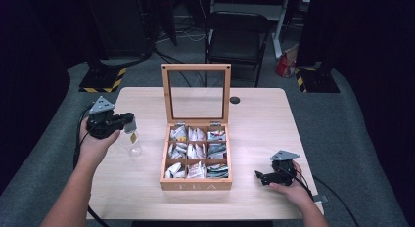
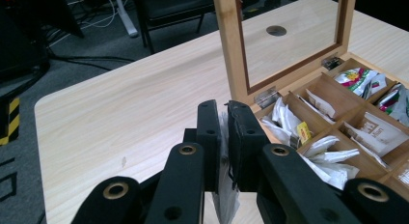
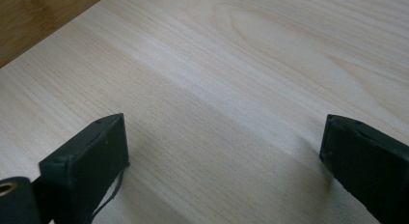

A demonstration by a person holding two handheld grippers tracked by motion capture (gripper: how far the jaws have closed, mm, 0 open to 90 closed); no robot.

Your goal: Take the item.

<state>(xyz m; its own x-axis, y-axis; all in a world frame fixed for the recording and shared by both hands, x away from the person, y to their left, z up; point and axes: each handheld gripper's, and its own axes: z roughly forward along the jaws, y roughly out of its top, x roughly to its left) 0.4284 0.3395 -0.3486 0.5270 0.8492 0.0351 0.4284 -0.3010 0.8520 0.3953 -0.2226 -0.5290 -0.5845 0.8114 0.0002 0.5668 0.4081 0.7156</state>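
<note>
At nine o'clock on the pale wooden table [image 1: 254, 114], the left gripper [image 1: 128, 120] is clamped on a white paper tea bag [image 2: 223, 185] with a small yellow tag [image 1: 132, 137], hanging just above the tabletop, beside a wooden tea box [image 1: 195, 184]; the box sits at the table's centre, its glass-paned lid [image 1: 196, 94] standing upright toward twelve o'clock, its nine compartments filled with sachets [image 1: 196, 152]; at four o'clock, the right gripper [image 1: 260, 176] rests low over bare wood, jaws wide apart, gripping nothing.
</note>
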